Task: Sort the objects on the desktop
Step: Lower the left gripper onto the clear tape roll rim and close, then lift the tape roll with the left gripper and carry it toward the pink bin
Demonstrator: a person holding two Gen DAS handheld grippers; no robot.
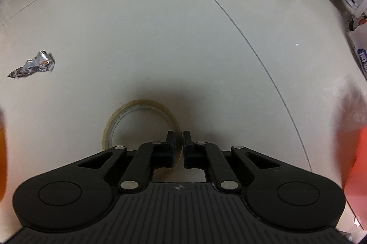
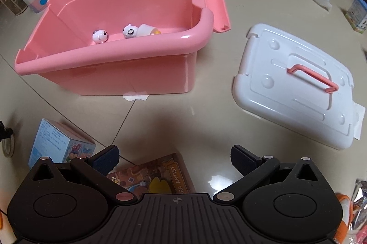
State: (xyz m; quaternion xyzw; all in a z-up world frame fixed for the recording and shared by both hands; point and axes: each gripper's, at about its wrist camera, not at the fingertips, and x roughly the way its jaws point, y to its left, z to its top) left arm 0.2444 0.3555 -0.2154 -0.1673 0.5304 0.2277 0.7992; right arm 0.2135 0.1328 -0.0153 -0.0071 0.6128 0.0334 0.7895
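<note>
So the left tongs are pinched tight on the wall of the tape roll, one pad inside the ring and one outside, on the roll's right side. The roll lies flat on the shiny tiled floor. The grip looks thin to me, just the edge of the ring, so I'd lift slow and straight up and watch whether the roll swings or twists in the pads. If it starts to tip, set it back down and bite deeper rather than carrying it half held.

The right tongs hang wide apart with nothing between them, above an orange picture box and right next to a pale blue box. Seems like they're lined up for one of those, probably the orange one.

The pink bin sits ahead with its lid off and lying to the side, so the way in is clear. Two little white toy figures are already in the bottom. I'd guess the tape goes in there too, and the best move is to bring it over the near rim and let go low, so it doesn't bounce or roll onto the figures.

There's also a crumpled bit of foil off to the left of the tape, well apart, not in the way.
</note>
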